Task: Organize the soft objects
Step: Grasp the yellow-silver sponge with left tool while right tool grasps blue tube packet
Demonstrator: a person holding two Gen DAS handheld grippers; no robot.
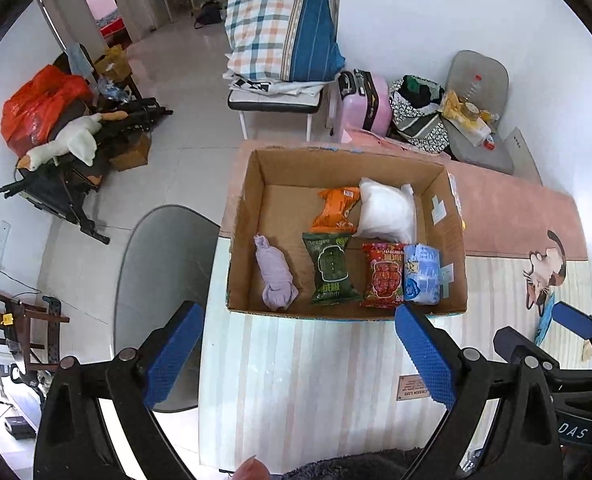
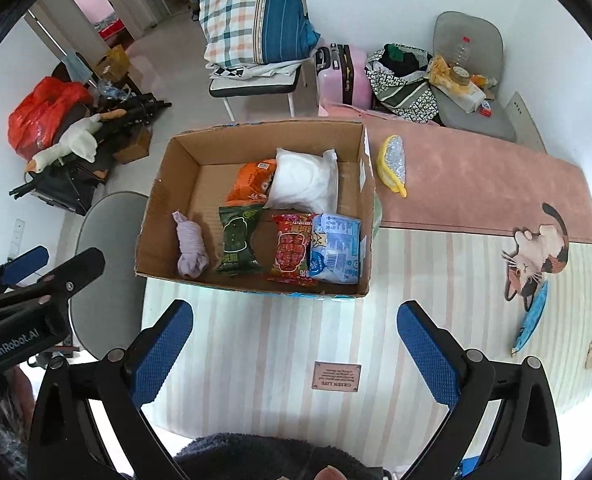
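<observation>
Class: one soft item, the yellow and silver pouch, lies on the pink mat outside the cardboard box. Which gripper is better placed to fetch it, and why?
Probably the right gripper: the pouch lies beyond the cardboard box's right wall, on its side. The left gripper, also open and empty, is at the box's other end.

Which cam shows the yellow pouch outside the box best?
Right wrist: the yellow pouch lies in full view on the pink cloth, right of the cardboard box. In the left wrist view the box wall hides nearly all of it.
</observation>
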